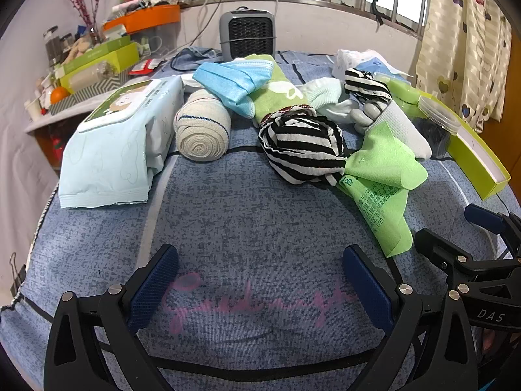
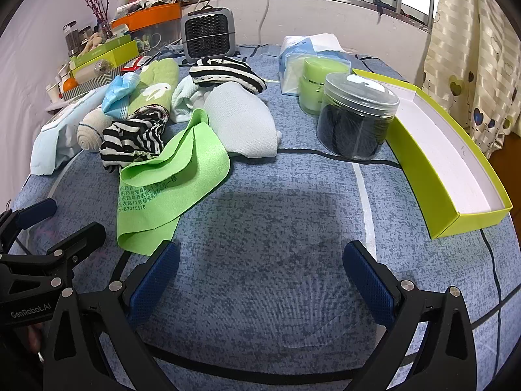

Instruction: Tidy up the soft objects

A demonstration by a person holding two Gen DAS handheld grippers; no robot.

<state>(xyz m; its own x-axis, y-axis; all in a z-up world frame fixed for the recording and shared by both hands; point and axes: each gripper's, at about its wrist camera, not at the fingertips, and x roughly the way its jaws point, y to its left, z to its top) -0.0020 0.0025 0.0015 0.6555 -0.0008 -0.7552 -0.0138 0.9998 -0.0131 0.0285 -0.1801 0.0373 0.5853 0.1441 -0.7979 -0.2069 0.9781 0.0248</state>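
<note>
Blue bedding (image 1: 247,215) lies under both your grippers, which sit low and level, side by side. Your left gripper (image 1: 260,290) is spread wide and holds nothing; your right gripper (image 2: 260,285) is likewise wide apart and empty. Ahead sits the soft pile: striped cloth (image 1: 302,150), green cloth (image 2: 169,179), bandage roll (image 1: 202,132), wipes pack (image 1: 117,143). Only your right view shows the whole box (image 2: 446,163) and dark jar (image 2: 355,123); your left view shows the wipes pack fully.
</note>
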